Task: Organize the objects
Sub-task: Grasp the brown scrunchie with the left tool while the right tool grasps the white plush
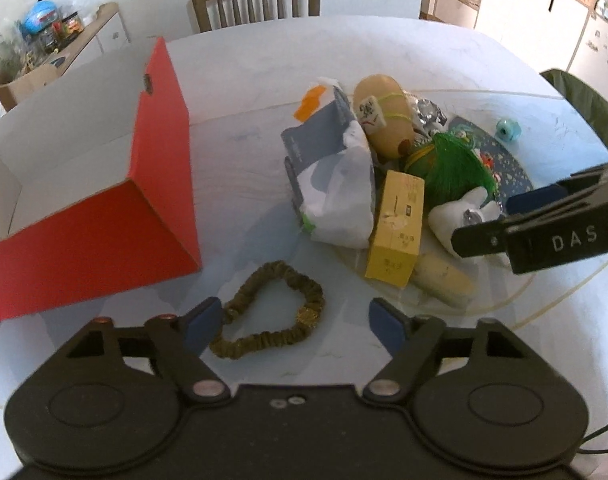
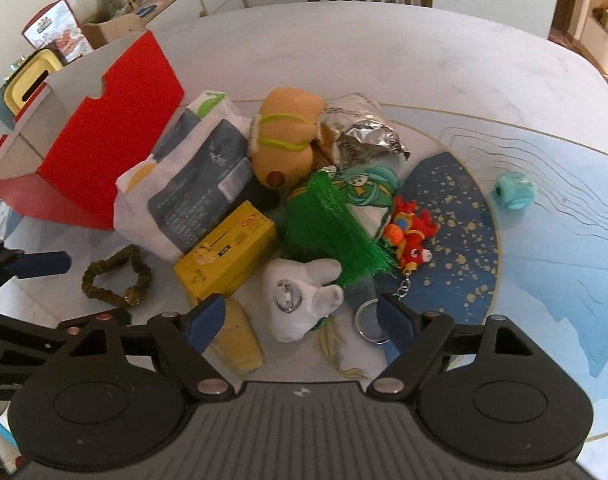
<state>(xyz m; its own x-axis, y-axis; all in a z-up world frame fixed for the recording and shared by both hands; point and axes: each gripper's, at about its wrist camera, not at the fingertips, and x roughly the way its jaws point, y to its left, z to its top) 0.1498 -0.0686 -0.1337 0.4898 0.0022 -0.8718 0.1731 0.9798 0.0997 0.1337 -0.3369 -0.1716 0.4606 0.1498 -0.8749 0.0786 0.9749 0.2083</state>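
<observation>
A: What is sitting at the left?
B: A red box (image 1: 104, 208), lying open on the table (image 1: 244, 60). Just right of it, the scrunchie (image 1: 270, 310) is lying between the left gripper's (image 1: 294, 326) spread pads, one pad at its edge, not squeezing it.
A: And further right?
B: The pile: a bag (image 2: 192, 184), a yellow carton (image 2: 228, 256), a white plush (image 2: 300, 296). The right gripper (image 2: 302, 322) is hanging apart around that plush, not pinching it.
</observation>
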